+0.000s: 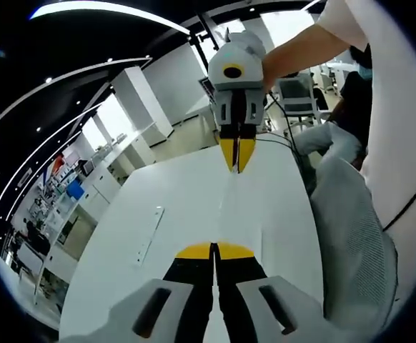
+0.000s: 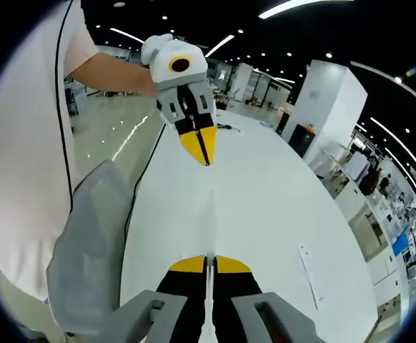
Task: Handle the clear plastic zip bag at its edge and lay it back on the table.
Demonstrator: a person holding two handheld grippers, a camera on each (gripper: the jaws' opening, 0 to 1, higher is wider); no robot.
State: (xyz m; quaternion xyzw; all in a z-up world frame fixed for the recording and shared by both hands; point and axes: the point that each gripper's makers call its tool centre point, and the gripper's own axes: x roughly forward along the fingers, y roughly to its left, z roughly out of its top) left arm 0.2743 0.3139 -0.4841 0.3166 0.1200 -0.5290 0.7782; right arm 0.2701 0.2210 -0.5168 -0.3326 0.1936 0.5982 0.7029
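The clear plastic zip bag point(image 1: 229, 204) hangs stretched edge-on between the two grippers, above the white table point(image 1: 172, 200). In the left gripper view my left gripper point(image 1: 214, 251) is shut on the bag's near edge, and the right gripper point(image 1: 236, 166) pinches the far edge with its yellow tips closed. From the right gripper view, my right gripper point(image 2: 209, 261) is shut on the bag point(image 2: 209, 214), which shows as a thin clear line running toward the left gripper point(image 2: 206, 158). That one is closed too, above the table point(image 2: 265, 207).
A thin white strip point(image 1: 150, 234) lies flat on the table, also seen as the strip point(image 2: 312, 276). A grey mesh chair back point(image 1: 351, 236) stands at the table's edge beside the person in a white shirt point(image 2: 29, 143). A black cable point(image 2: 142, 179) runs along that edge.
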